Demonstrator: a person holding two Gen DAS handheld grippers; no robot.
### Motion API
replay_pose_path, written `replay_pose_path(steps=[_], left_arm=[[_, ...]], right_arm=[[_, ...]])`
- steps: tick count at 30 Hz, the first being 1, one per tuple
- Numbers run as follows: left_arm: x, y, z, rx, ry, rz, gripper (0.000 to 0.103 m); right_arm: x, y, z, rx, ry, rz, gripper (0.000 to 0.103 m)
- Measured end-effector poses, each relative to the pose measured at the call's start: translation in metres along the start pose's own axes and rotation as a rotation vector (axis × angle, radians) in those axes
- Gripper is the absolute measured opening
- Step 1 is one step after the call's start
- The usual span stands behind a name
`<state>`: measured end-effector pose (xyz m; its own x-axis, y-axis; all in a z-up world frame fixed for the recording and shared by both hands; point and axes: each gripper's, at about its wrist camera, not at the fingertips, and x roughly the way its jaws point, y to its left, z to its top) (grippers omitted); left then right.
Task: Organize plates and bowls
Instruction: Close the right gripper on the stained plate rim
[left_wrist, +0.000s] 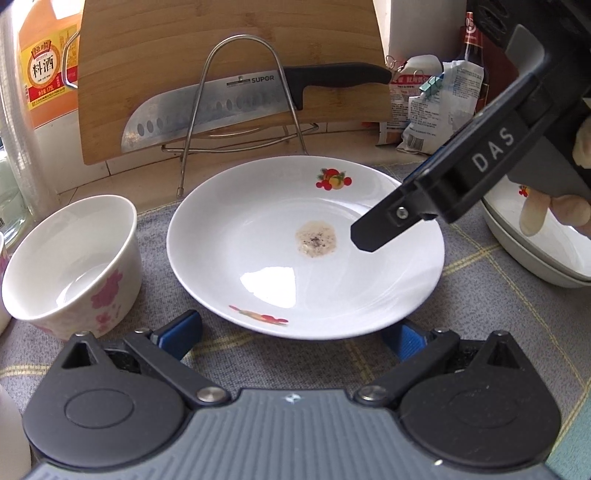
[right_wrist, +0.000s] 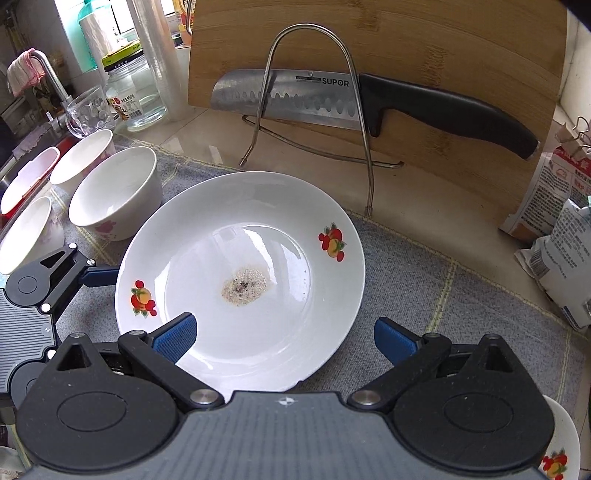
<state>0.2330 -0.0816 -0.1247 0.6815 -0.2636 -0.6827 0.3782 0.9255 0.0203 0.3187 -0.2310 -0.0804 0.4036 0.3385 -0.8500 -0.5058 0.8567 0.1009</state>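
White with fruit decals and a brownish residue at its centre, the plate (left_wrist: 303, 251) sits on a grey checked cloth (left_wrist: 461, 332) spread over the counter (right_wrist: 207, 140). Your left tongs (left_wrist: 291, 334) gape wide at its near rim, blue pads either side, gripping nothing. Your right tongs (right_wrist: 284, 338) hover over the plate from the other side, likewise spread and empty, one pad above the plate's inner slope. Just beside the plate, to its left, stands a white bowl (left_wrist: 74, 262) with pink flowers; more bowls (right_wrist: 33, 225) cluster beyond it. Behind, a knife (right_wrist: 332, 99) rests in a wire rack (right_wrist: 314, 92) against a bamboo cutting board (right_wrist: 406, 40). Stacked dishes (left_wrist: 535, 251) wait at the right, under your hand (left_wrist: 557, 206).
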Motion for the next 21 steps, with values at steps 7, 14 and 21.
replay_pose_path(steps=[7, 14, 21], left_arm=[[0.001, 0.004, -0.001, 0.043, -0.025, -0.045, 0.103], [0.000, 0.006, -0.004, 0.065, -0.049, -0.073, 0.103], [0.001, 0.006, -0.005, 0.068, -0.054, -0.078, 0.103]], right_arm=[[0.016, -0.010, 0.011, -0.004, 0.028, 0.053, 0.103], [0.029, -0.021, 0.022, 0.012, 0.037, 0.121, 0.103], [0.040, -0.026, 0.040, -0.004, 0.042, 0.196, 0.103]])
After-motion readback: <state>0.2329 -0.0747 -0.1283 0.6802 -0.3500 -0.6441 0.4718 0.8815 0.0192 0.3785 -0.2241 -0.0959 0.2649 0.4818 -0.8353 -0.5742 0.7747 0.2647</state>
